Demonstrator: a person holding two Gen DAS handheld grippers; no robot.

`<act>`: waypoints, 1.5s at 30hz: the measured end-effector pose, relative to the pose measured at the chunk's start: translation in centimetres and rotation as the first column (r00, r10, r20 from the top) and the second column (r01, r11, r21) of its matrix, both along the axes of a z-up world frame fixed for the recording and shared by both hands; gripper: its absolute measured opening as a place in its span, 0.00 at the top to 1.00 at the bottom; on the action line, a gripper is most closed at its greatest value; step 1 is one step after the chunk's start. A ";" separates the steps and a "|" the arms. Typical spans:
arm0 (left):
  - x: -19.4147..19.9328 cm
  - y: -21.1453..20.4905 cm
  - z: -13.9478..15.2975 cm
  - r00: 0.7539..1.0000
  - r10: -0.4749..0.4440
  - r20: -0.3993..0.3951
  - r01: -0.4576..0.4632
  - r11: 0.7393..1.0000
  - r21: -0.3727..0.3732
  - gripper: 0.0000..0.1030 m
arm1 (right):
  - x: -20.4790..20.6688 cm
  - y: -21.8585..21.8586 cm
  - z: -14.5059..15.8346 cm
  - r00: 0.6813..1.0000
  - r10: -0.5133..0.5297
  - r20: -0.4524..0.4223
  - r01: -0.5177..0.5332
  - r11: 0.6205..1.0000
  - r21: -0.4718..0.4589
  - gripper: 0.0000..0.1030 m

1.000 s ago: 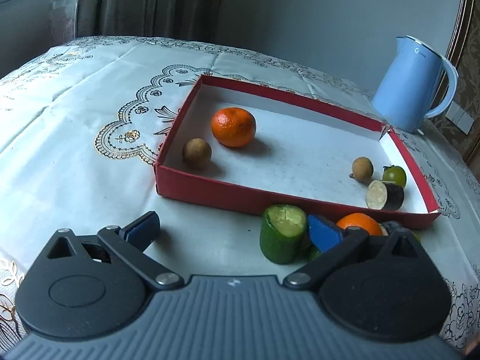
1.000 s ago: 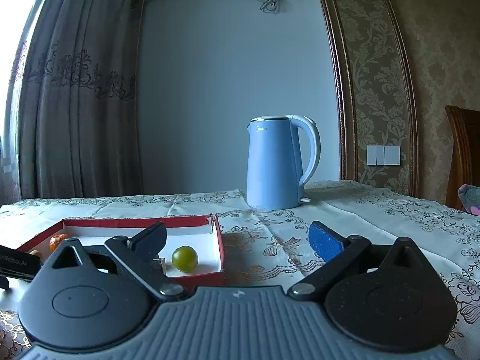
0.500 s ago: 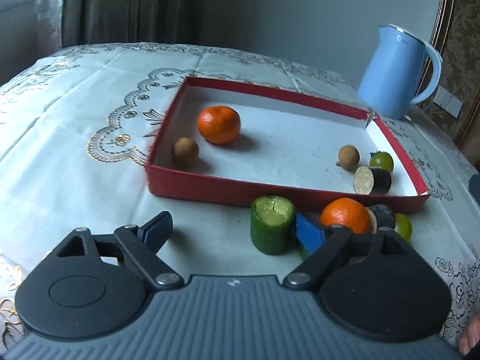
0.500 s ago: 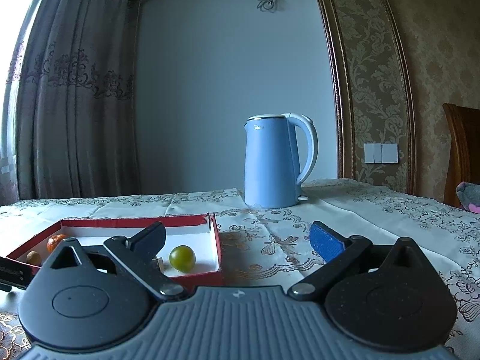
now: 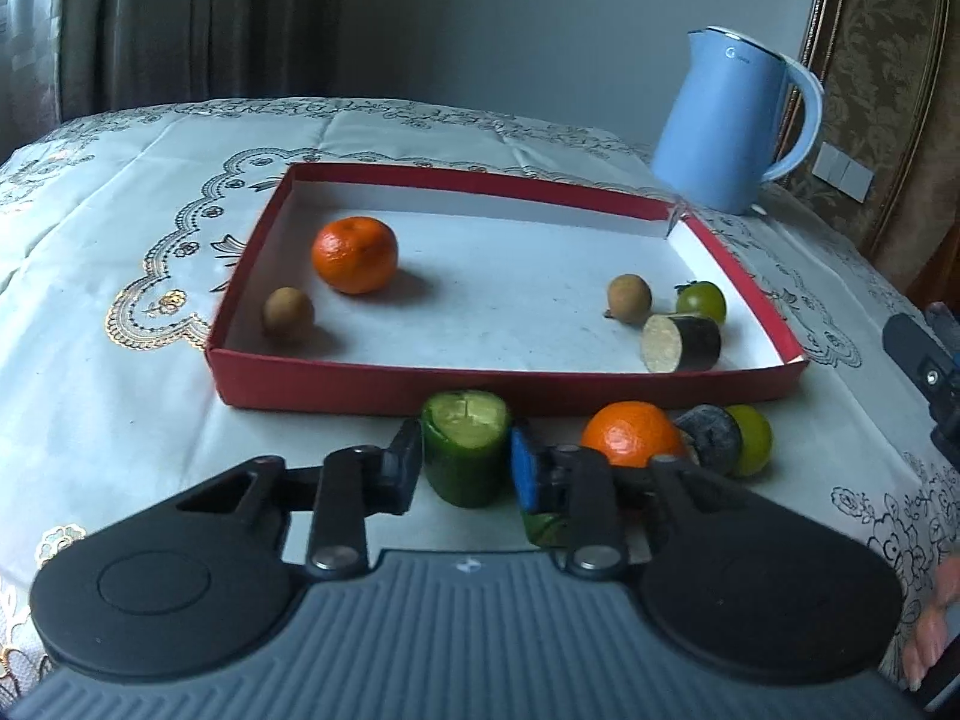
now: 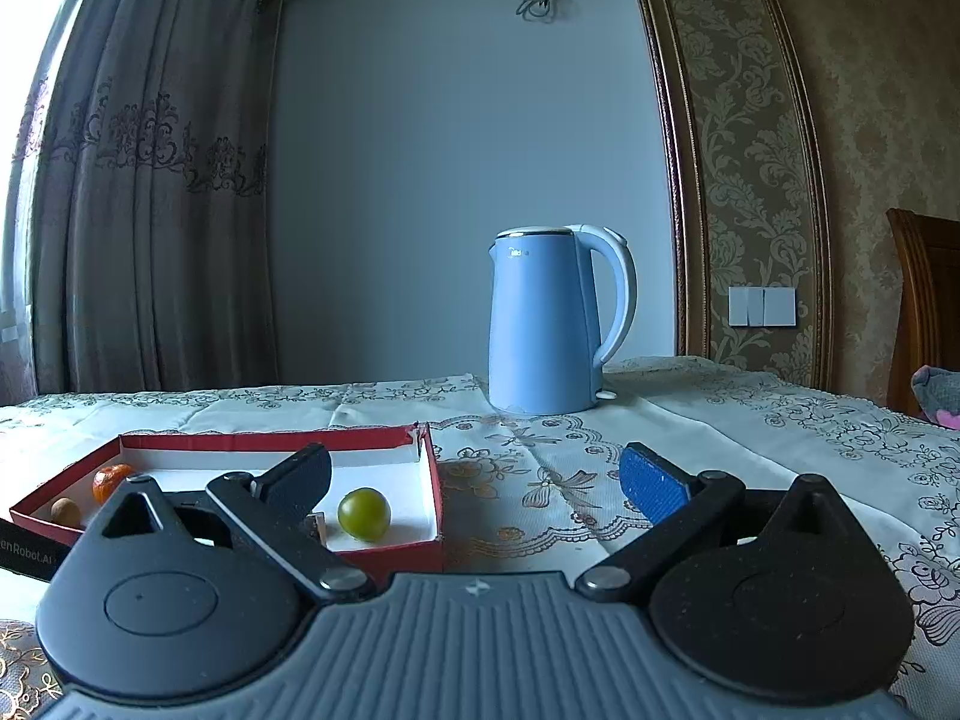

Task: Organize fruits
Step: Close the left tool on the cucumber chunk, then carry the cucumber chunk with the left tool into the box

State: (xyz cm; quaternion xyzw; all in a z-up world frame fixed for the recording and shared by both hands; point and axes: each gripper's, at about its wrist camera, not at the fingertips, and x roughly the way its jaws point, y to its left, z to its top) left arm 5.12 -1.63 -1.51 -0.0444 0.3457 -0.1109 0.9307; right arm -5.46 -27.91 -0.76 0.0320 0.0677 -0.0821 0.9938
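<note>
My left gripper (image 5: 465,465) is closing its jaws, and both pads now press on an upright green cucumber piece (image 5: 463,420) standing on the tablecloth just in front of the red box (image 5: 372,387). Beside it on the cloth lie an orange (image 5: 630,435), a dark eggplant slice (image 5: 714,438) and a green fruit (image 5: 755,438). Inside the box are an orange (image 5: 354,253), two brown longans (image 5: 288,313), a green fruit (image 5: 701,302) and an eggplant piece (image 5: 681,342). My right gripper (image 6: 474,471) hangs open and holds nothing, to the right of the box (image 6: 429,480).
A blue kettle (image 6: 549,324) stands behind the box's far right corner. The table carries an embroidered cloth (image 5: 120,240). Curtains hang at the back left and a wooden chair (image 6: 924,312) is at the far right. A person's hand (image 5: 936,630) shows at the right edge.
The left gripper's jaws have come together from wide open onto the cucumber piece, and its view has shifted slightly right. The right gripper has not moved.
</note>
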 end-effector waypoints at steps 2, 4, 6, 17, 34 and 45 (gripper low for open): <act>-0.1 0.0 0.0 1.000 -0.001 0.002 0.001 1.000 0.001 0.73 | 0.0 0.0 -0.1 1.000 0.000 0.000 0.000 1.000 0.001 0.00; -0.2 -0.2 0.0 1.000 -0.004 0.007 0.004 1.000 0.015 0.73 | 0.0 0.0 -0.1 1.000 0.002 -0.003 -0.002 1.000 0.000 0.00; -0.3 -0.4 0.2 1.000 -0.001 0.011 0.001 1.000 0.027 0.73 | 0.0 0.0 -0.1 1.000 0.001 -0.004 -0.001 1.000 0.000 0.00; -1.4 0.2 2.4 0.995 0.050 0.090 -0.059 0.994 0.094 0.73 | 0.0 -0.2 -0.1 1.000 -0.001 0.002 0.001 1.000 0.009 0.00; 1.6 1.2 4.5 0.981 0.106 0.162 -0.133 0.977 0.169 0.73 | 0.0 0.0 -0.1 1.000 -0.021 -0.001 0.021 1.000 -0.003 0.00; 3.1 1.5 3.4 0.983 0.105 0.151 -0.130 0.978 0.163 0.73 | 0.0 0.1 -0.1 1.000 -0.026 -0.008 0.026 1.000 -0.010 0.00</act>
